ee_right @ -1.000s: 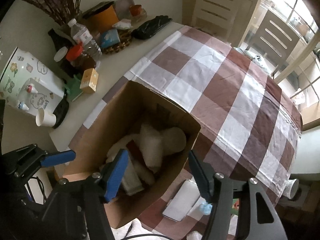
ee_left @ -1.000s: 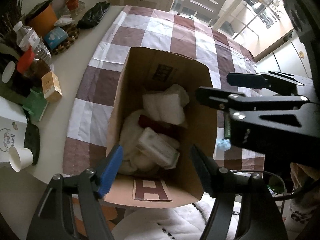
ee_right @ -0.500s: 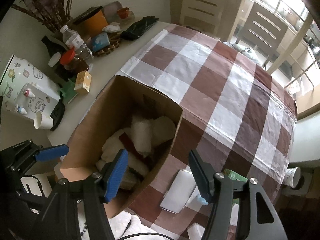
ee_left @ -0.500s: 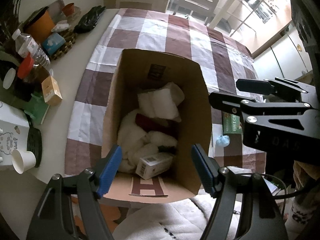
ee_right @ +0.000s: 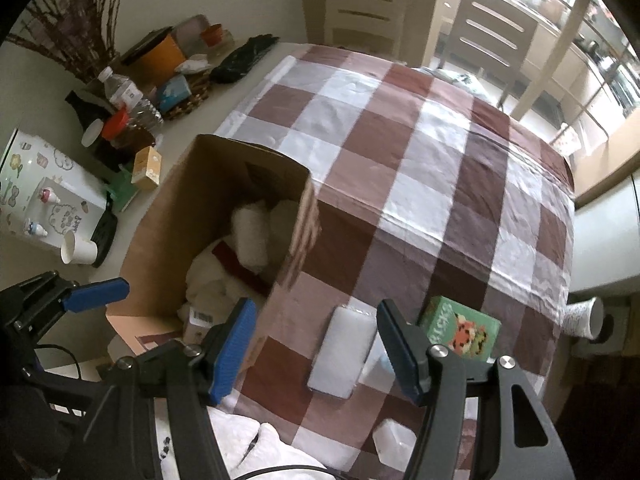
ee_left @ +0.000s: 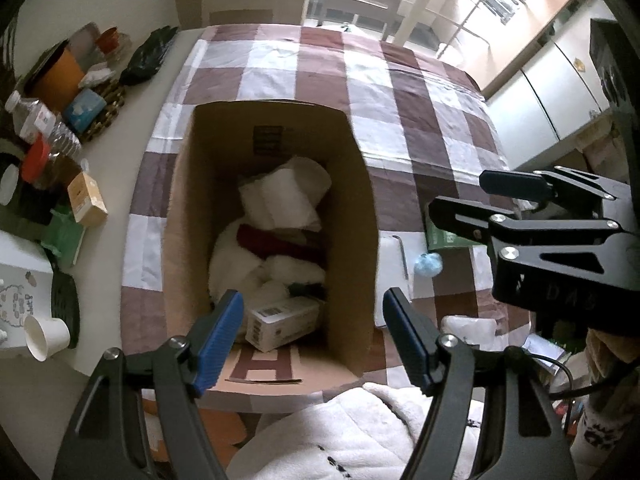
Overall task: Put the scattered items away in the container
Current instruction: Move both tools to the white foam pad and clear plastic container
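A home dining room is showing here: a checked tablecloth (ee_right: 420,184) is covering the table, slatted wooden chairs (ee_right: 492,36) are standing behind it, and a water bottle (ee_right: 120,90), paper cup (ee_right: 76,248) and dried twigs (ee_right: 76,20) are crowding the wall side

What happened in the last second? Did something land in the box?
Yes: the small white carton, a second ago lying higher on the white bundles, has dropped to the near end of the cardboard box. The left gripper hangs empty above it. The right gripper has swung off the box toward the flat white pack on the checked cloth, also empty. The box and table clutter stayed put.
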{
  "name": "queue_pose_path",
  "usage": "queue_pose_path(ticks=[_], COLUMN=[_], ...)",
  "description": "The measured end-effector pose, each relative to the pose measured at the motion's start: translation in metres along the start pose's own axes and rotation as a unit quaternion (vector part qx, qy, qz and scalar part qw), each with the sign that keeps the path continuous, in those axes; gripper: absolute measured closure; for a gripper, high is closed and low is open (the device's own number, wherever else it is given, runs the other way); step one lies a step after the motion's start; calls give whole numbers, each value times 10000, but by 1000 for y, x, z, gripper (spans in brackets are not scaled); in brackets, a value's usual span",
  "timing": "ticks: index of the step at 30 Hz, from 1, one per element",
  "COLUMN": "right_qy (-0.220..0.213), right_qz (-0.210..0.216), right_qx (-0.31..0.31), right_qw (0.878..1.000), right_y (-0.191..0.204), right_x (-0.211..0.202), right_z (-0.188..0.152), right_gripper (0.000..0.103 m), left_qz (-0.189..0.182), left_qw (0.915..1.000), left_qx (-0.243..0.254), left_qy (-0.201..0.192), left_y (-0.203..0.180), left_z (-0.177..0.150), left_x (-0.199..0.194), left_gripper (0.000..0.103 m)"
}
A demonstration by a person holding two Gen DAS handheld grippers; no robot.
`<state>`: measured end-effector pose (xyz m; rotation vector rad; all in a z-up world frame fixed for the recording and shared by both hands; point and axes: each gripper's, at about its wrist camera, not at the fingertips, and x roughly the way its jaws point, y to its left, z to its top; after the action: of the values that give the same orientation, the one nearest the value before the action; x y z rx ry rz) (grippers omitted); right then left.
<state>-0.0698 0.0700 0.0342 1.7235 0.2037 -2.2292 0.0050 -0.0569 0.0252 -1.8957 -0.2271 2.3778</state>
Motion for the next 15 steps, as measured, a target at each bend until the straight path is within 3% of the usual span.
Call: queue_pose_path(ticks=[9, 15], right_qy=[-83, -100], right_qz=[-98, -313], right_qx=[495, 1139], right_qw=[9987, 9929], right_y=[-37, -89], right_x=[-13, -23], right_z=[-34, -71], right_gripper=[39, 39], left_qz=[-114, -222], left_qw=[9990, 9970], left_qx=[423, 717], left_qy=[64, 163], left_y=[-36, -66], left_z=[-4, -8], left_x=[5, 13], left_gripper=[30, 30])
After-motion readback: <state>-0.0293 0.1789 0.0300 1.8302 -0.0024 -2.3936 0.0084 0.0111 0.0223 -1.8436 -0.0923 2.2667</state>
